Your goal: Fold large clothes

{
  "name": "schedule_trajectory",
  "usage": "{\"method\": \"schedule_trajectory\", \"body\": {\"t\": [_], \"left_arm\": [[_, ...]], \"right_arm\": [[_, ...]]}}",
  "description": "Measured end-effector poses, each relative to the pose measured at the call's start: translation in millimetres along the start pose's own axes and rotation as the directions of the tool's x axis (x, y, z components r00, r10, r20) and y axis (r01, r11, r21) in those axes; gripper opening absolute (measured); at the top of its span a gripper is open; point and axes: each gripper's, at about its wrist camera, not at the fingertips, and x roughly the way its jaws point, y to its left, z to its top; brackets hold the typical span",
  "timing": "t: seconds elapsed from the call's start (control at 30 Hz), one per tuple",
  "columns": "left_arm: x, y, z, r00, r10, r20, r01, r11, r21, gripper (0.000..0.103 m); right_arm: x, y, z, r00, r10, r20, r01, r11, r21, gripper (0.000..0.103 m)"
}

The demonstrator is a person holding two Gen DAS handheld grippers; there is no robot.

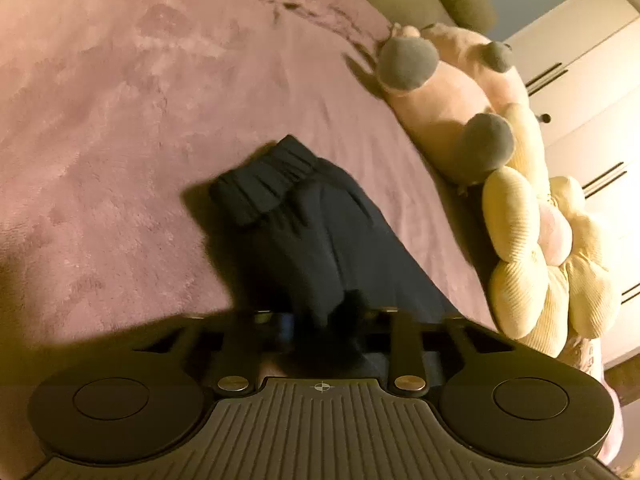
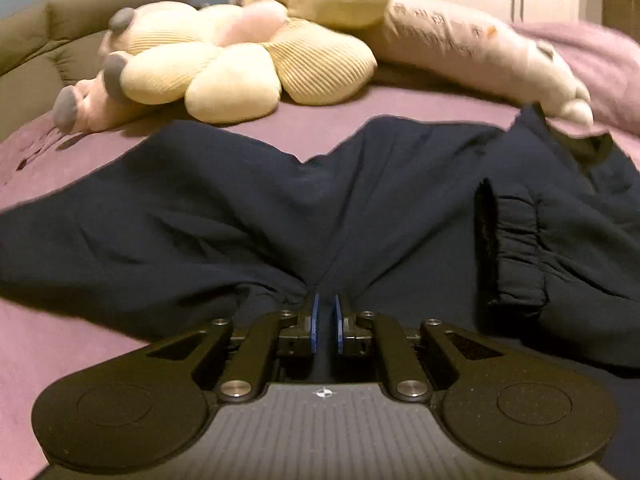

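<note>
**Soft navy trousers, pinched at both ends**

My left hand-held gripper [image 1: 320, 320] is clamped on a bunch of the limp dark navy cotton trousers [image 1: 296, 220], lower centre, over the mauve plush bed [image 1: 120, 120]. My right hand-held gripper [image 2: 324, 320] pinches their fabric too. Light, floppy; hold the elastic waistband [image 2: 516, 248].

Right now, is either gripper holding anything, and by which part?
Both hold the dark garment. The right gripper pinches a fabric fold at its near edge. The left gripper is buried in cloth; part unclear.
</note>
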Motion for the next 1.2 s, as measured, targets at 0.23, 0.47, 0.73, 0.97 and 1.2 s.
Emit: {"method": "schedule_trajectory", "body": {"t": [0.23,0.47,0.73,0.97,1.2], "left_arm": [[-29,-36,-4,0.991,-0.133,-0.007,0.133,0.986,0.098,0.011],[-69,-157,-69,0.95,-0.285,-0.126,0.311,0.843,0.439,0.011],[-81,-268,-255,0.854,-0.343,-0.391,0.52,0.545,0.658,0.035],[-32,-257,-364,0.879,-0.149,-0.454,0.459,0.529,0.714,0.098],[-76,-212,-301,0.878,-0.274,-0.393,0.474,0.618,0.627,0.102]], "right_arm": [[-24,-9,8,0.999,0.015,0.029,-0.014,1.0,-0.007,0.009],[-25,-31,-4,0.998,0.057,-0.035,-0.055,0.997,0.059,0.024],[-113,-127,-11,0.988,0.081,0.13,-0.123,0.925,0.358,0.023],[-148,-214,-59,0.994,0.066,0.092,-0.104,0.851,0.515,0.025],[-127,-240,-66,0.963,0.249,0.101,-0.252,0.706,0.662,0.038]]}}
